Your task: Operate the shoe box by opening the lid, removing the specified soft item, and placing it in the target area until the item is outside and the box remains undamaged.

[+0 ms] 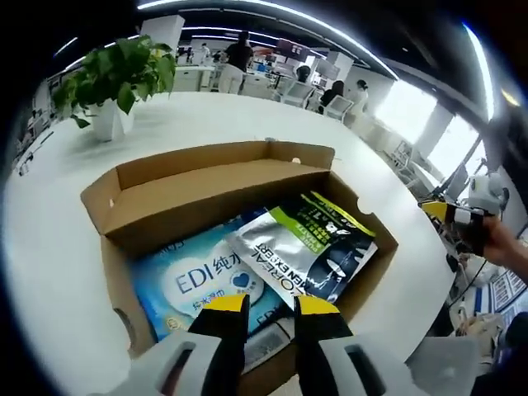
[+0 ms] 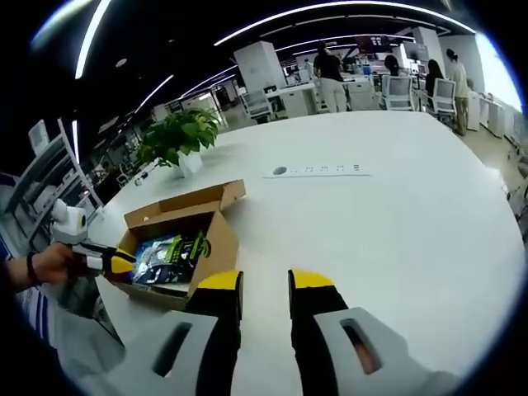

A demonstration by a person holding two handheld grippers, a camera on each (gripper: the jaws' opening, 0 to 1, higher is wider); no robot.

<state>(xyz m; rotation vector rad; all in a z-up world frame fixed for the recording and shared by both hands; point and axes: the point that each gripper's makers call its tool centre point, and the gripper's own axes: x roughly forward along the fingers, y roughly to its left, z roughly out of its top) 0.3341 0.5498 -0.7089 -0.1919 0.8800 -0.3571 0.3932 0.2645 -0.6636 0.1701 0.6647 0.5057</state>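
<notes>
Two yellow-tipped jaws of our left gripper [image 1: 271, 307] stand slightly apart, pinching nothing, over the near edge of the open shoe box [image 1: 140, 198] on the white table [image 1: 49, 247]. Inside lie a silver-green pouch [image 1: 309, 247] and a blue tissue pack [image 1: 198, 280]. In the right gripper view, our right gripper [image 2: 264, 282] is spread over bare table, the shoe box well off to the left beside a potted plant [image 2: 177, 136].

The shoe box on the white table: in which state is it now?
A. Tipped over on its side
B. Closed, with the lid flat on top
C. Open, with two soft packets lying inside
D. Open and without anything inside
C: the shoe box stands open, its lid folded back, with a blue packet and a silver-green packet lying inside.
</notes>
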